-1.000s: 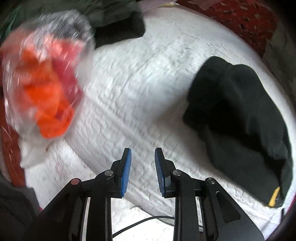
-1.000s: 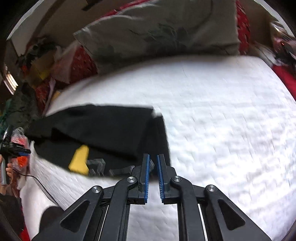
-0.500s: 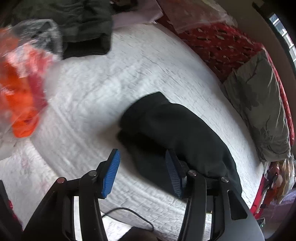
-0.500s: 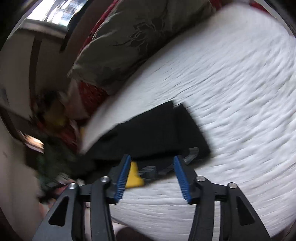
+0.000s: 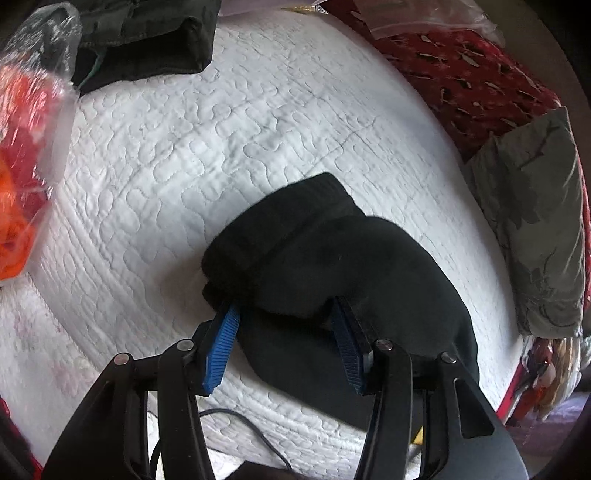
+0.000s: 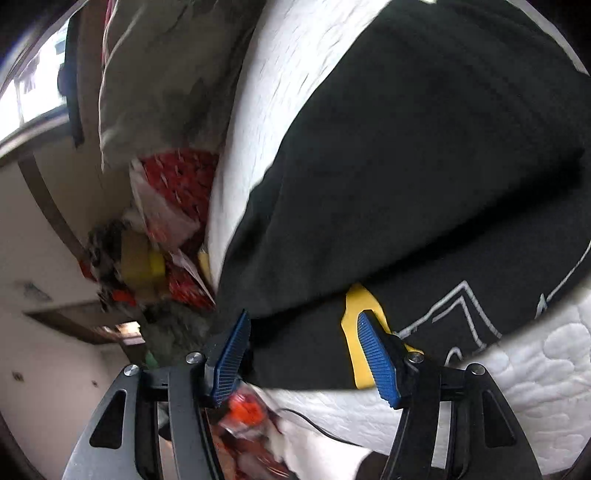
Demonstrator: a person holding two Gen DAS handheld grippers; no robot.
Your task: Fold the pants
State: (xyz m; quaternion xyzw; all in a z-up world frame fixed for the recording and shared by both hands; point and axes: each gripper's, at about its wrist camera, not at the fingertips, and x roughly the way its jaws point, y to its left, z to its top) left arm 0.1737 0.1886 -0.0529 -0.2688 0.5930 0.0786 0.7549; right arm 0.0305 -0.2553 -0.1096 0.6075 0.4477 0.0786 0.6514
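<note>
Black pants [image 5: 332, 258] lie folded in a bundle on the white quilted bed cover [image 5: 221, 129]. My left gripper [image 5: 285, 306] points steeply down at the bundle's near edge, open. Its blue pads straddle the lower layer, and the upper fold overhangs both fingertips. In the right wrist view the same pants [image 6: 424, 147] fill the upper right, with a yellow patch [image 6: 356, 295] and white printed lines [image 6: 458, 306] on the bottom layer. My right gripper [image 6: 303, 315] is open at that edge, rolled to one side. Its right fingertip lies over the yellow patch, and no pad presses on cloth.
A dark green garment [image 5: 147, 33] lies at the bed's far left. A clear plastic bag of orange and red things [image 5: 22, 129] hangs at the left. A grey pillow [image 5: 535, 229] and red patterned blanket [image 5: 461, 74] line the right side. A black cable [image 5: 240, 417] runs along the near edge.
Both grippers went from nearly shut to open. The left one swung over to the pants' near edge. The right one rolled sideways and dropped close to the edge with the yellow patch.
</note>
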